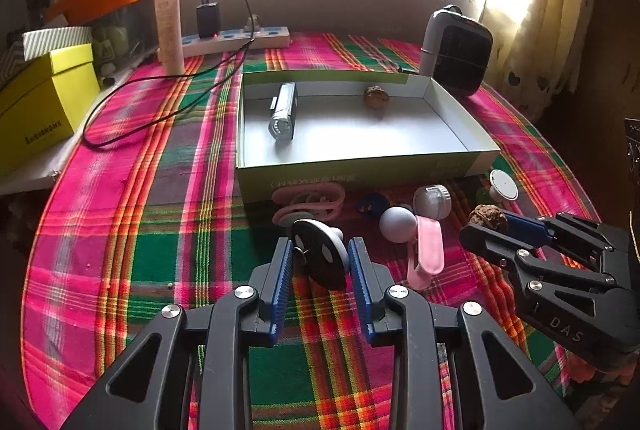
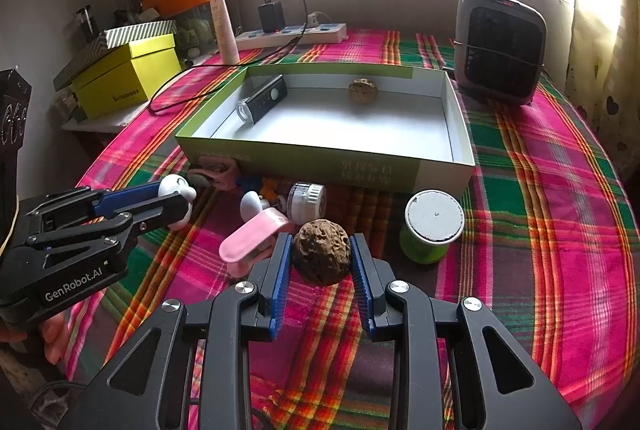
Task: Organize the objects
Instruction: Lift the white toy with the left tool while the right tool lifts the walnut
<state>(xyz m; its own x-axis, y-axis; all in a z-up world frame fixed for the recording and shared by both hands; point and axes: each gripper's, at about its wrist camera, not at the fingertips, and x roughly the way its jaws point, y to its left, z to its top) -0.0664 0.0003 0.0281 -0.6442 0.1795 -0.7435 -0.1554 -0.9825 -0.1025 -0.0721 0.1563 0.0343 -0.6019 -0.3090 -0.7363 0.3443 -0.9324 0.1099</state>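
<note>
Between right gripper (image 2: 320, 258) pads, walnut (image 2: 322, 256), before open box (image 2: 320, 166)

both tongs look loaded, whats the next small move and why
Probably lift the right tongs and carry the walnut over the box. The pads already clamp it, a matching walnut lies inside, and the left tongs hold a round disc-shaped thing.
</note>
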